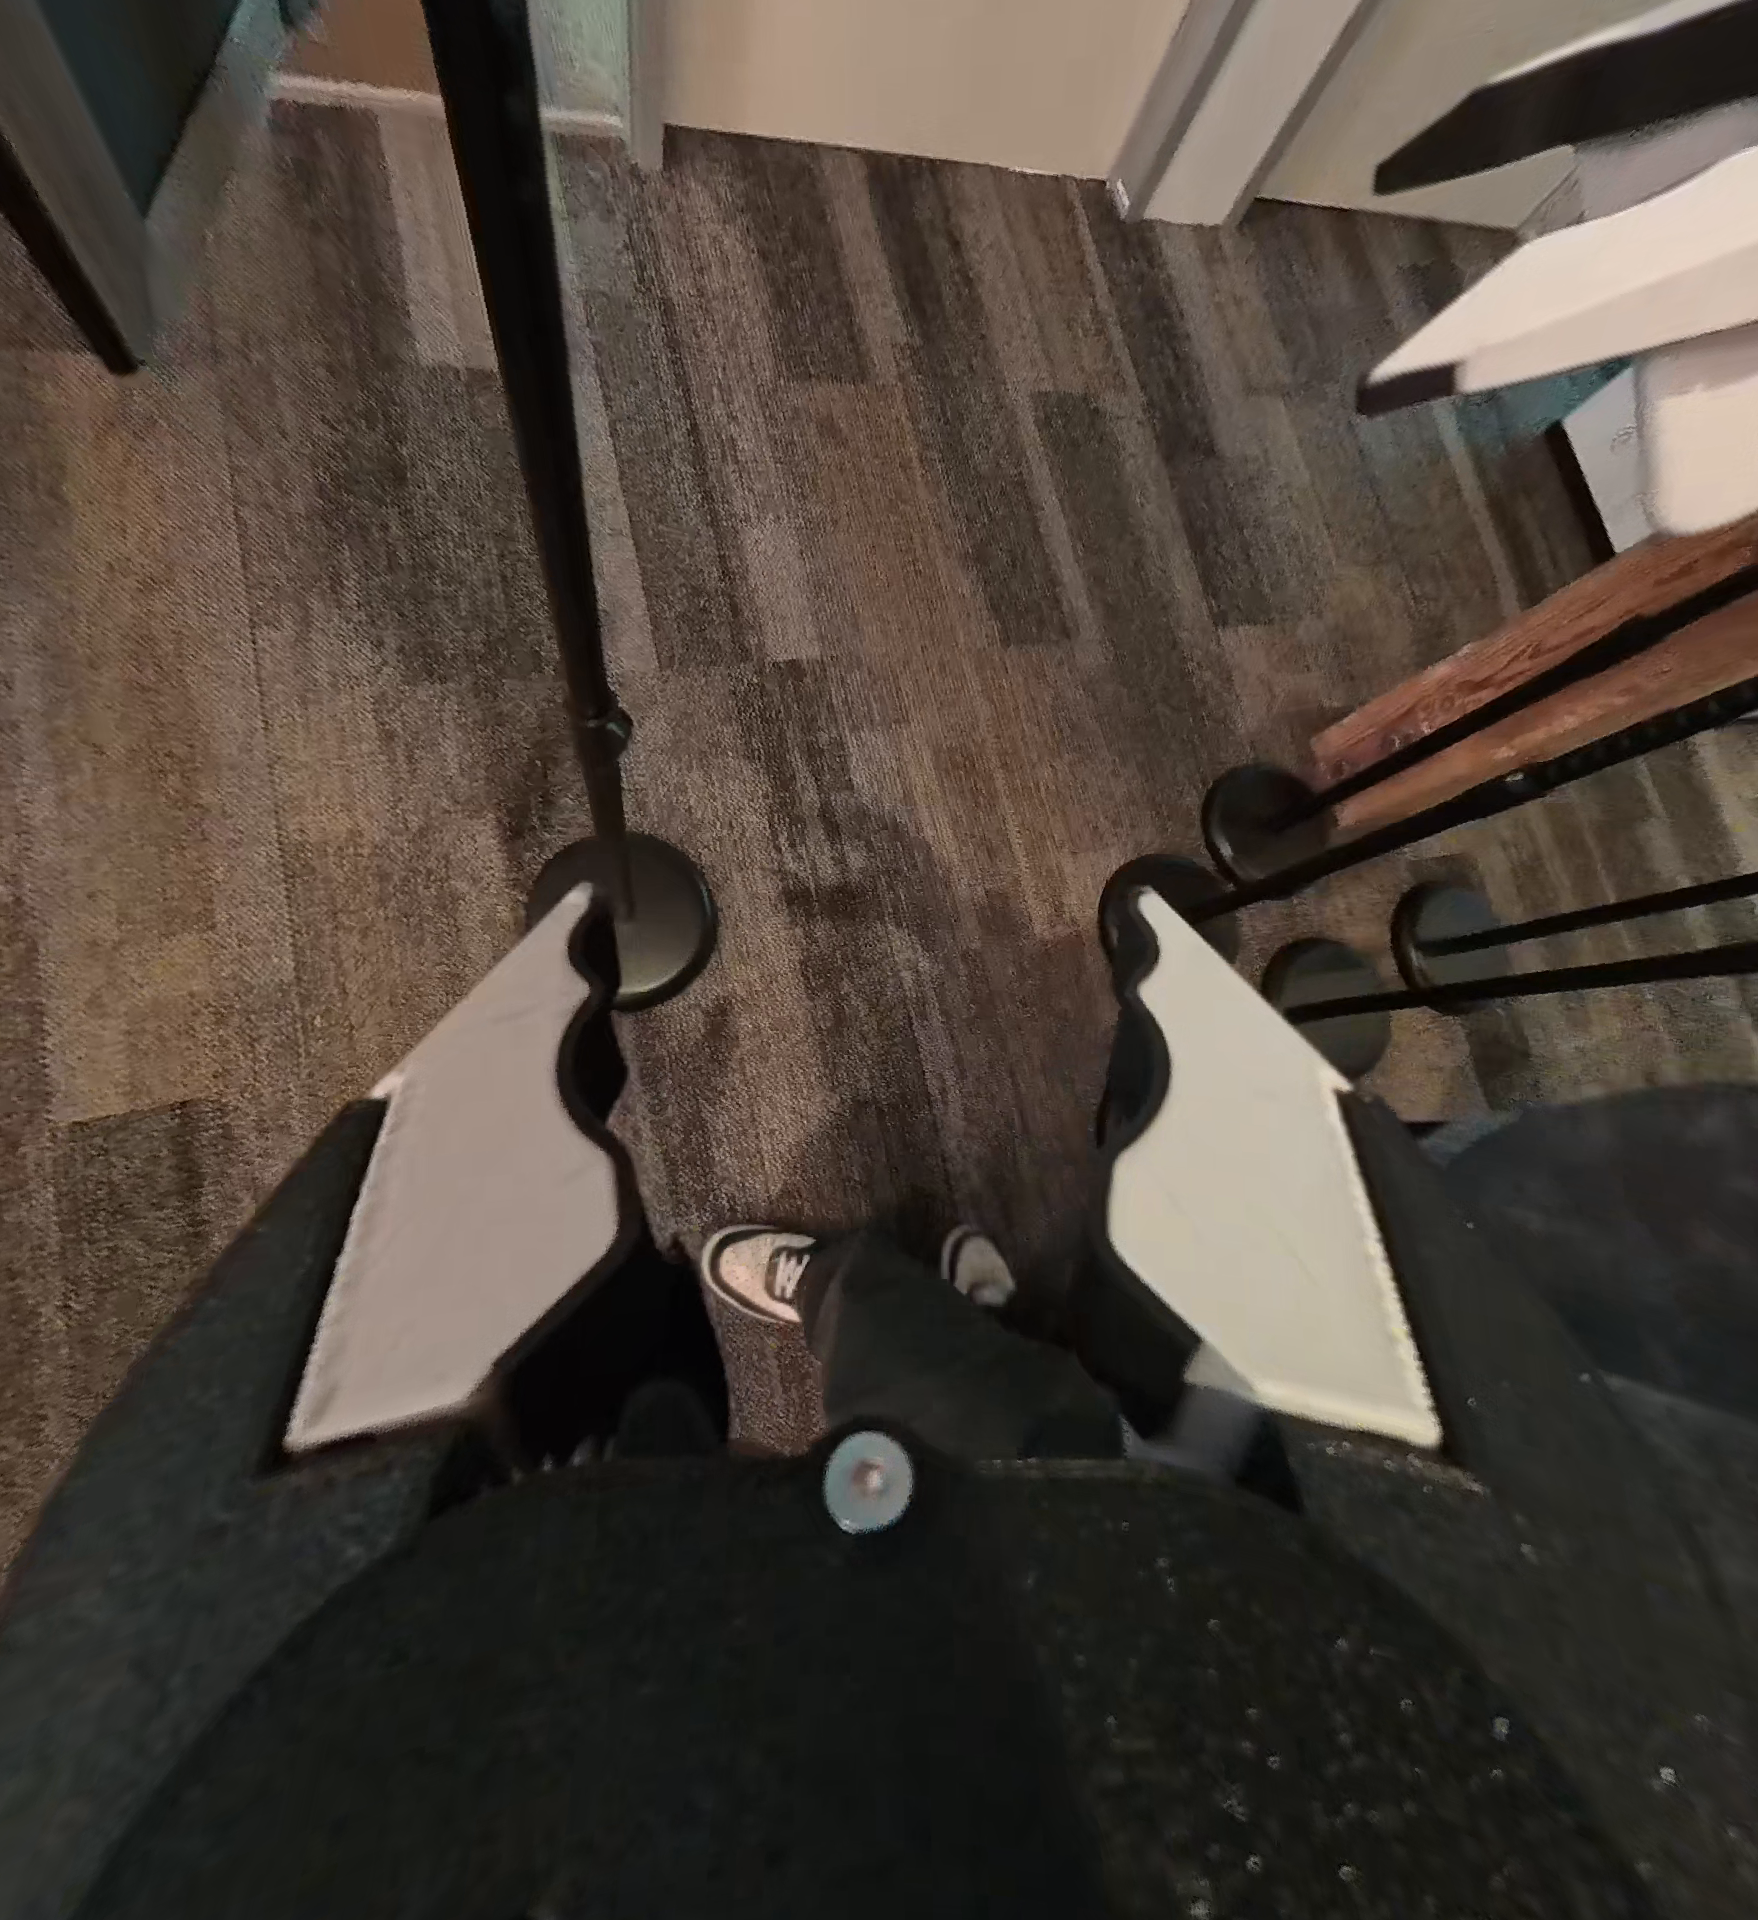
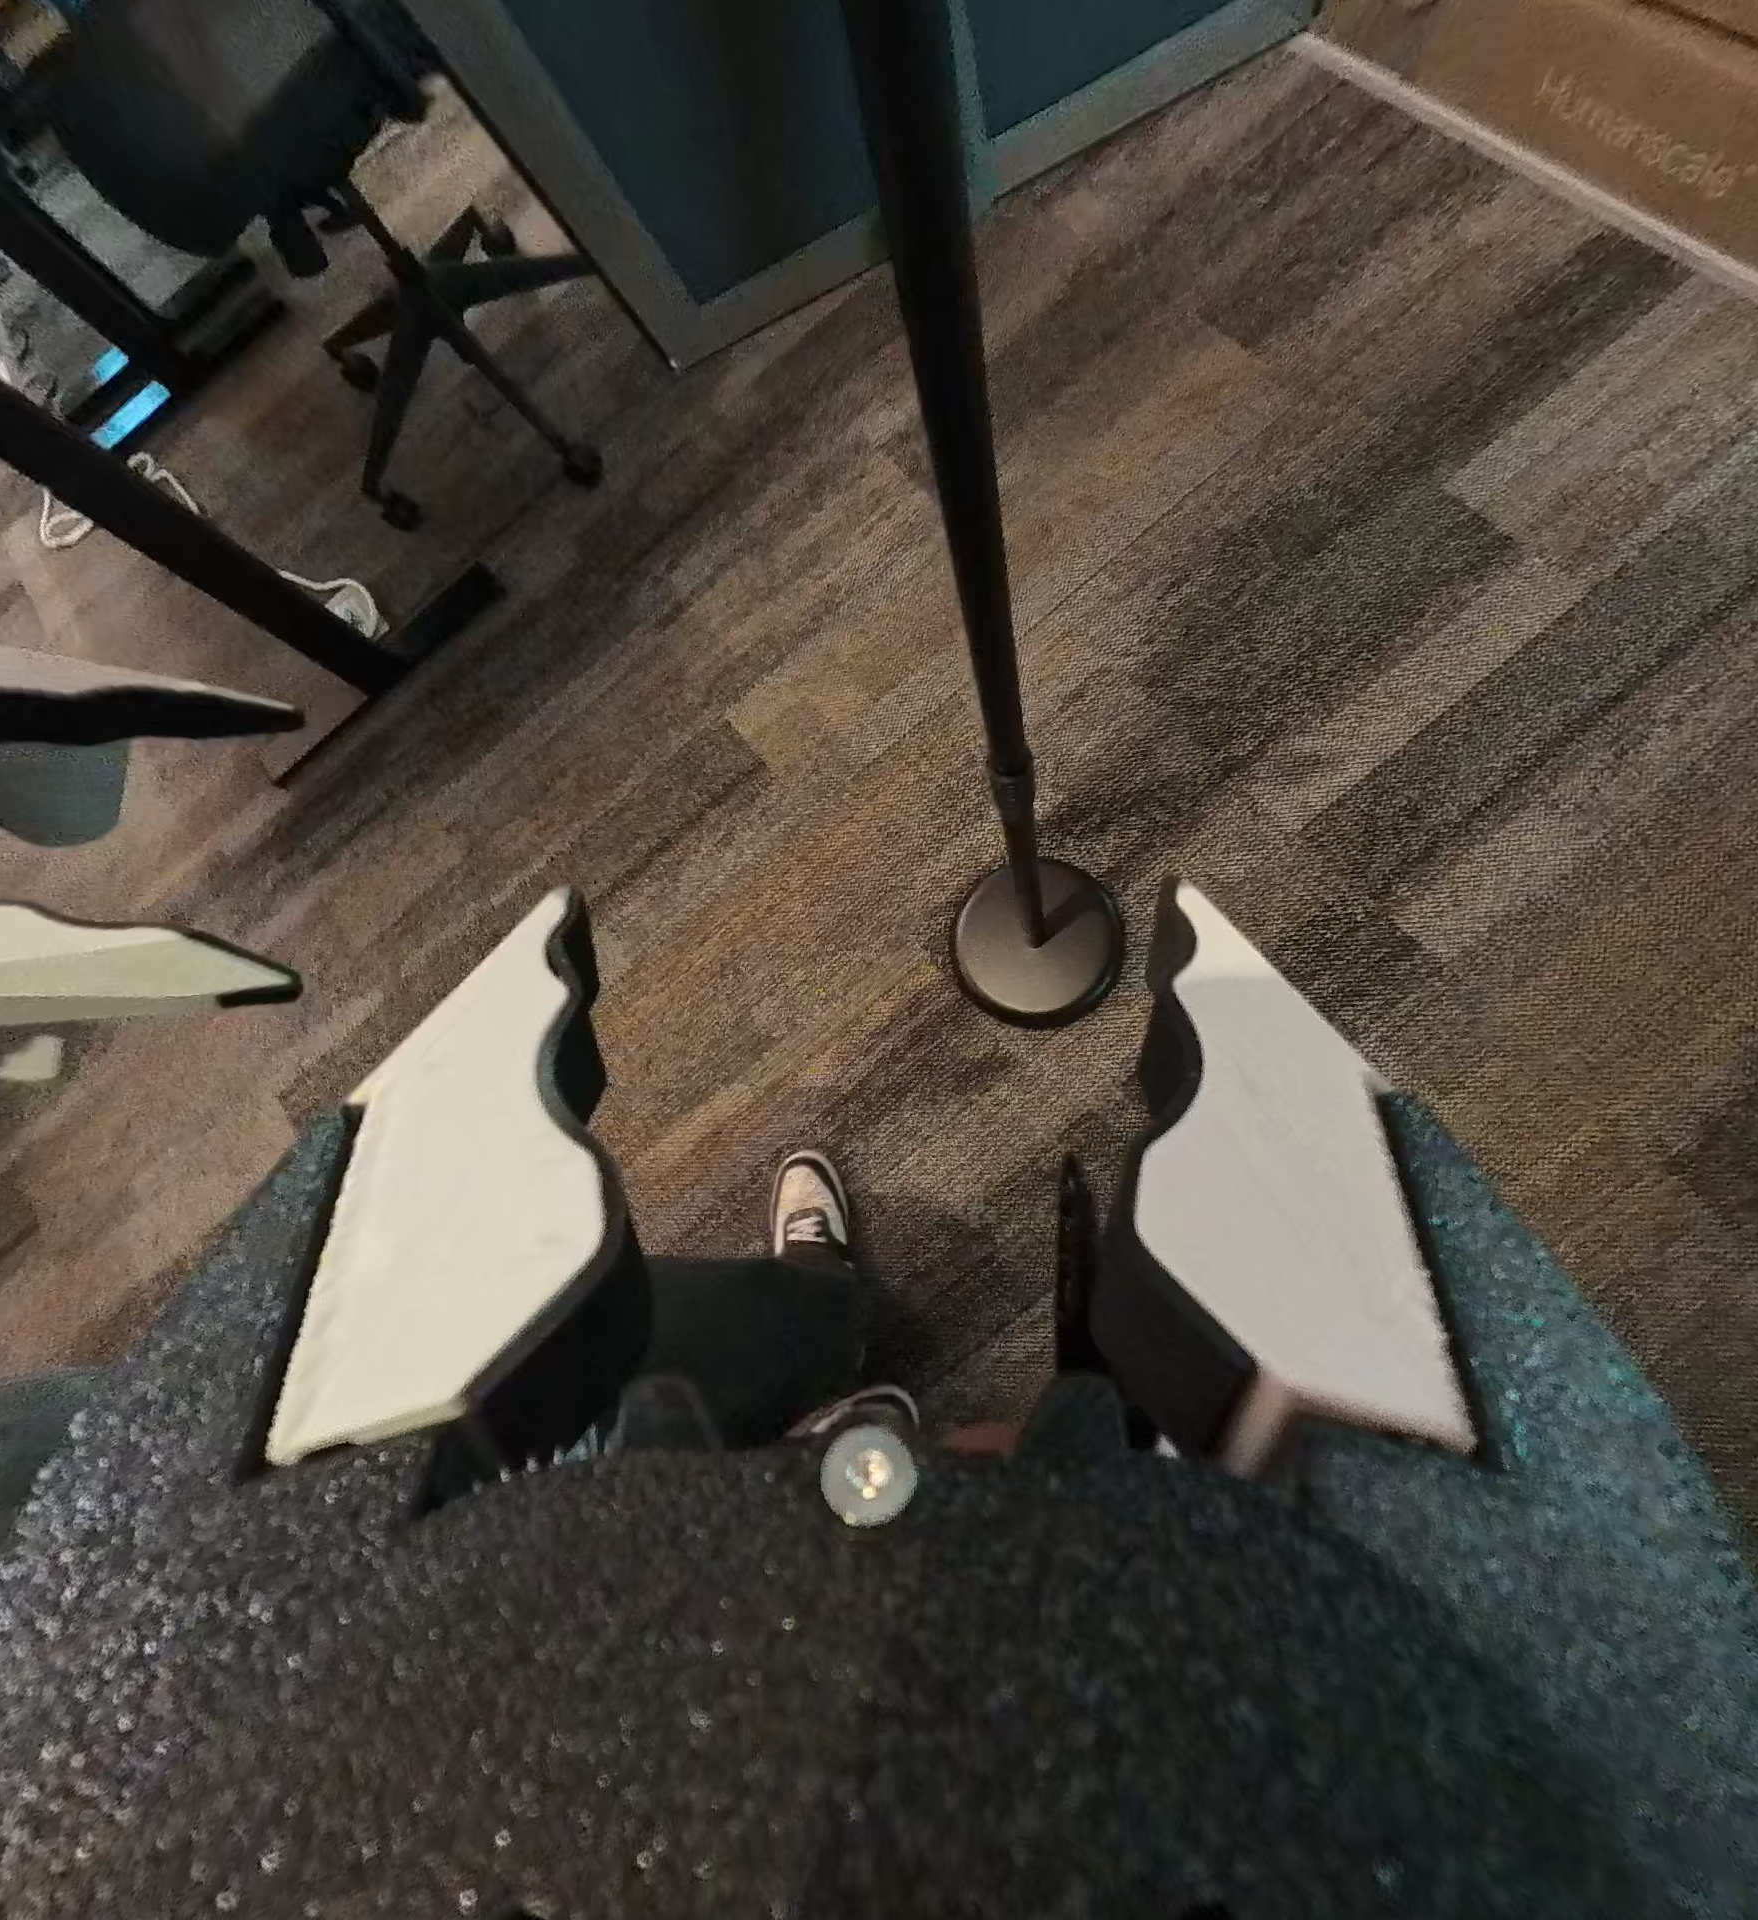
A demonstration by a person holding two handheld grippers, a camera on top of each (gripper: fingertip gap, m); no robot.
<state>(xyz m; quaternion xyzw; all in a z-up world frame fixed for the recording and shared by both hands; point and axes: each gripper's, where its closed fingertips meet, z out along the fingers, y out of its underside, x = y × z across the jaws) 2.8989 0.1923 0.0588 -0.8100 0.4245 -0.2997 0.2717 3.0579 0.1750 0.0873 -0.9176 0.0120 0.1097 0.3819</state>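
Left claw (image 1: 859, 914) and right claw (image 2: 875, 914): both spread wide, empty, pointing down at carpet (image 1: 231, 727); black pole (image 2: 942, 416) upright nearby.

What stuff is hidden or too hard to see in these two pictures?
- Top of the black pole: cut off by the upper edge in both views.
- Person's legs: left wrist view, mostly behind the left tongs; only a shoe shows.
- Other stands' bases: left wrist view, partly behind a finger.
- Desk chair: right wrist view, seat cut off and blurred.
- Right tongs: empty.
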